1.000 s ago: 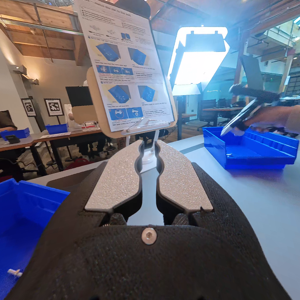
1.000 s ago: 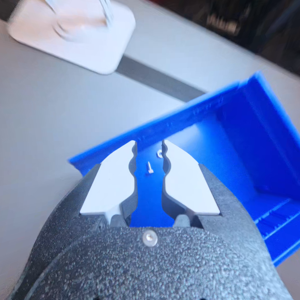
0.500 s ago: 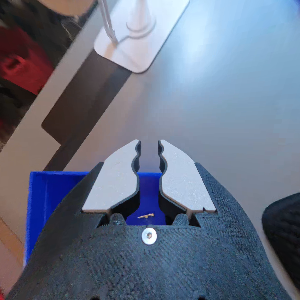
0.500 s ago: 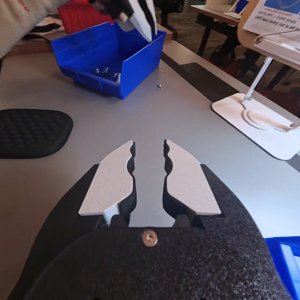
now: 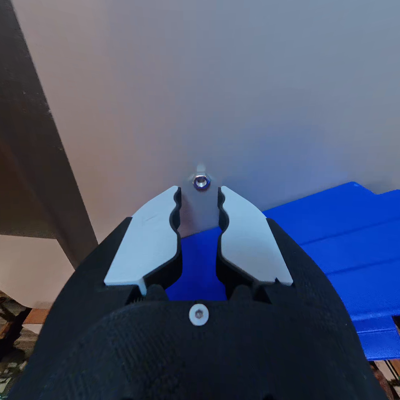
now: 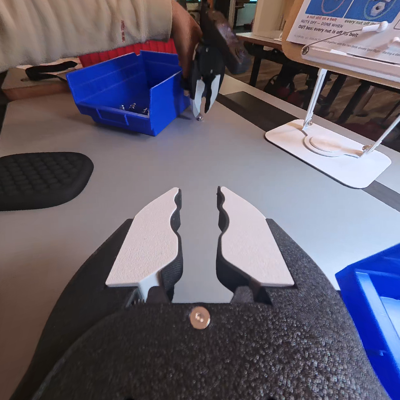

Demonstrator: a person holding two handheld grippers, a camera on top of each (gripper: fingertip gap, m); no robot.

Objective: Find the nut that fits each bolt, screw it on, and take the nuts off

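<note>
Step in hand, by the look of it: fetching a stray nut (image 5: 201, 183) off the grey table (image 5: 238, 86). Nut lies flat, bore up, on bare tabletop just beside the outer wall of the left blue bin (image 6: 129, 95), toward the table's far edge where the dark strip (image 5: 32, 151) runs.

Left gripper (image 5: 198, 189) points steeply down at it, released and empty, jaws parted, tips just short of the nut; in the right wrist view, tips seem to hover just above it, contact not confirmed.

Right gripper (image 6: 198, 190) also released, holding nothing, hanging over bare table mid-span, well apart from the nut. Second blue bin (image 6: 372, 303) at its right, toward the near edge.

Small bolts (image 6: 133, 107) stand inside the left bin, near its low front lip; too small to tell whether nuts are on them.

Also on table: black textured pad (image 6: 39, 177) at left, white stand base (image 6: 337, 155) at right.

Next move calls for: straddle the nut across its flats, close gently, lift. Thin flat part on a smooth top, likely to skate away if pinched off-centre.
</note>
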